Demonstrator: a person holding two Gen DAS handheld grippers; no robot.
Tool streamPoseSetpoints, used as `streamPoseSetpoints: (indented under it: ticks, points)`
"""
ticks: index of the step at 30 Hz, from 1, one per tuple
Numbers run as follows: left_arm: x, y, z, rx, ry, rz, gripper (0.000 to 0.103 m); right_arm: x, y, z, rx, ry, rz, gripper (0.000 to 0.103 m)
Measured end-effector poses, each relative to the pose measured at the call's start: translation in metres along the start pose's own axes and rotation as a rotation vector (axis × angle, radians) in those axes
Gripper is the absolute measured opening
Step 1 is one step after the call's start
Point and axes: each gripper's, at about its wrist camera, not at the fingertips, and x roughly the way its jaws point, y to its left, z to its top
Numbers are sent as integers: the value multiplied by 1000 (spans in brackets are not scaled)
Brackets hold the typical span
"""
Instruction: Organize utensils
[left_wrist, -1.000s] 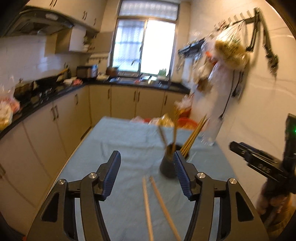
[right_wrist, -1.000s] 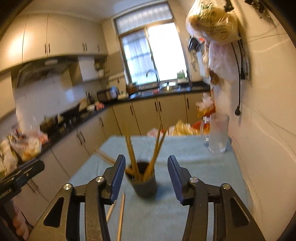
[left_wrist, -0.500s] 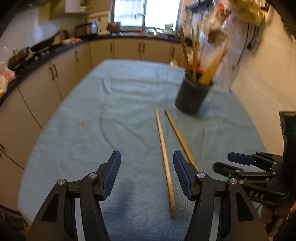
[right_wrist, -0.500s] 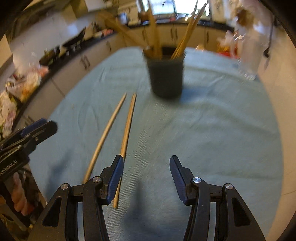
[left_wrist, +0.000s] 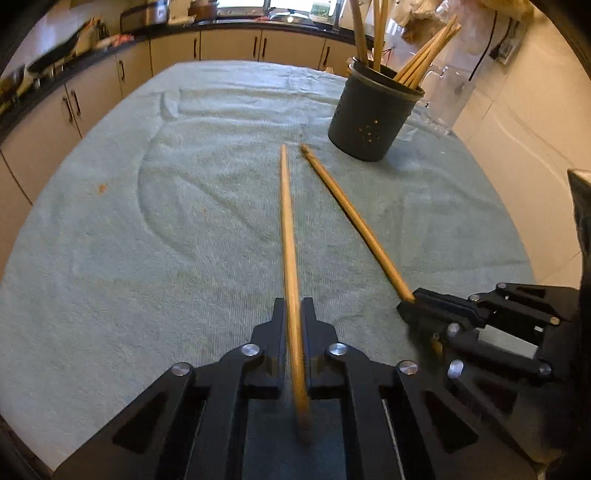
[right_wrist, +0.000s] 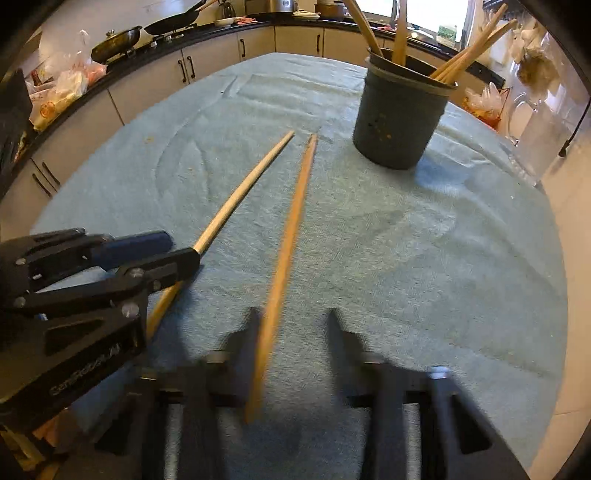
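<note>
Both grippers have dropped to the terry cloth (left_wrist: 184, 206), jaws just closing: left gripper (left_wrist: 294, 317) clamps one round wooden chopstick (left_wrist: 288, 229), right gripper (left_wrist: 406, 306) the other chopstick (left_wrist: 351, 210) at 3 o'clock.

Two chopsticks (left_wrist: 286, 221) lie side by side on the towel-covered worktop (left_wrist: 110, 240), running from lower centre toward the holder (left_wrist: 371, 118) at upper right. More chopsticks (left_wrist: 421, 70) stand in it. A glass jug (right_wrist: 543, 136) stands right of the holder; cabinets (left_wrist: 229, 46) line the top and left.
</note>
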Motion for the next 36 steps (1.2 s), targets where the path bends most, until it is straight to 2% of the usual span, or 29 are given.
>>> streamPoseSetpoints:
  ticks: [5, 13, 15, 17, 21, 25, 33, 36]
  points:
    - [-6, 14, -9, -65, 9, -58, 6, -12, -19, -22, 42, 20, -51, 7]
    - [-18, 30, -28, -116, 14, -137, 6, -46, -48, -94, 120, 69, -122, 8]
    - [-21, 29, -30, -114, 10, -129, 7, -52, -49, -106, 134, 67, -134, 13]
    - [-25, 27, -32, -102, 5, -109, 7, -55, -50, -110, 143, 65, -156, 26]
    - [-29, 21, -36, -62, -7, -52, 7, -55, -56, -109, 197, 63, -137, 32]
    - [-30, 21, -38, -40, -6, -25, 7, -48, -55, -98, 175, 65, -143, 41]
    - [-28, 21, -36, -38, 1, -12, 7, -27, -64, -63, 208, 59, -73, 42]
    - [-28, 20, -35, -37, 1, -6, 7, -22, -61, -49, 185, 52, -85, 44]
